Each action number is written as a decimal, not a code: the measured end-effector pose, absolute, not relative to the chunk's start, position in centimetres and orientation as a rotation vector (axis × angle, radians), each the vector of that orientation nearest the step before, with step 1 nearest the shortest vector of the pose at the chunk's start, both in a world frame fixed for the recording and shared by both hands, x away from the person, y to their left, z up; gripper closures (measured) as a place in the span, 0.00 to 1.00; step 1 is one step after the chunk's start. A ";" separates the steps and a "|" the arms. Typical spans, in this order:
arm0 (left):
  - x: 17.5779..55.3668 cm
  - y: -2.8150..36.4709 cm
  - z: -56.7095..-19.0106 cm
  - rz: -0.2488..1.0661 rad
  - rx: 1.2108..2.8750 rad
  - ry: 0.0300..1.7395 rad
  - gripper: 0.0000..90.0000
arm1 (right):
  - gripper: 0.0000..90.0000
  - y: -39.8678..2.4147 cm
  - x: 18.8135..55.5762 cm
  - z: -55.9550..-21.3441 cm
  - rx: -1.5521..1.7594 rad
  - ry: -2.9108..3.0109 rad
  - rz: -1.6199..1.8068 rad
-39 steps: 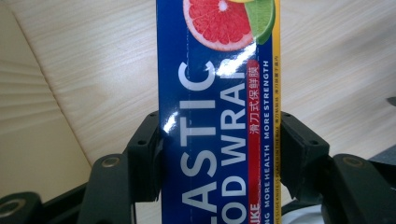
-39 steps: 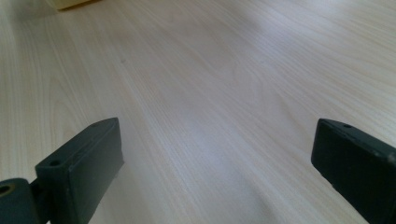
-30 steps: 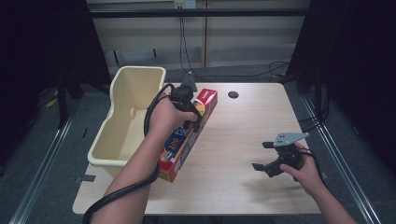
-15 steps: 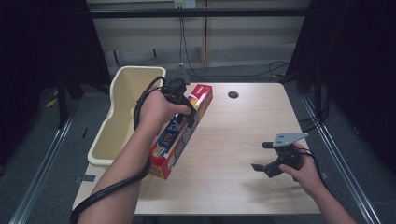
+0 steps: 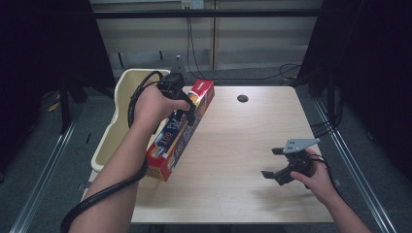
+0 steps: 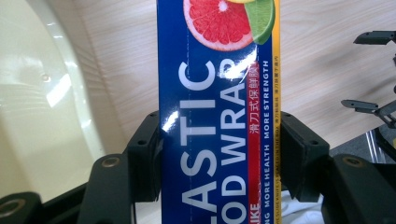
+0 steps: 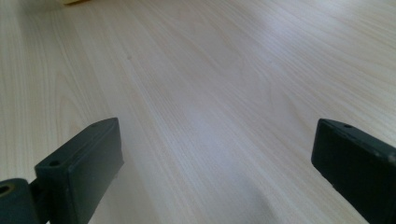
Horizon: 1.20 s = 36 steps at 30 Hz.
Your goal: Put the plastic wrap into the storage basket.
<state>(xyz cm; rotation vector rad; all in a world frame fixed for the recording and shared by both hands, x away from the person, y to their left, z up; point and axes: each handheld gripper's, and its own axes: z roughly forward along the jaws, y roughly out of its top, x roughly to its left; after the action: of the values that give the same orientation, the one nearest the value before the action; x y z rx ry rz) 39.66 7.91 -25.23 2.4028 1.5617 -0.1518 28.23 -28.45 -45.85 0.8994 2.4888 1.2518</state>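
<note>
A long blue and red plastic wrap box hangs tilted above the table's left side, beside the cream bin. My left gripper is shut on the box near its far end. In the left gripper view both black jaws press the sides of the box, with the left gripper closed across its width and the bin at the left. My right gripper stands open just above the table at the front right, nothing between its jaws.
The wooden table has a round cable hole near its far edge. The bin stands off the table's left edge. Cables trail from both grippers. In the left gripper view the right gripper appears at the far right.
My left hand has lifted the box and carried it left and farther away, toward the bin. The right hand has not moved.
</note>
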 end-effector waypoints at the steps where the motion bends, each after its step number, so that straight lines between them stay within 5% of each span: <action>1: 39.7 8.1 -25.1 -0.157 2.402 1.563 0.46 | 0.02 -28.5 28.2 -45.8 0.897 2.489 1.254; 36: 40.0 12.2 -21.7 -0.117 2.318 1.660 0.46 | 0.02 -28.3 28.2 -45.9 0.899 2.502 1.245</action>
<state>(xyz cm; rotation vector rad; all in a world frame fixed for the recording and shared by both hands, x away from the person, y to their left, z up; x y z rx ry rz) 39.96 12.19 -21.67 2.3176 1.6600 -0.1166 28.24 -28.27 -45.94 0.8992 2.5018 1.2453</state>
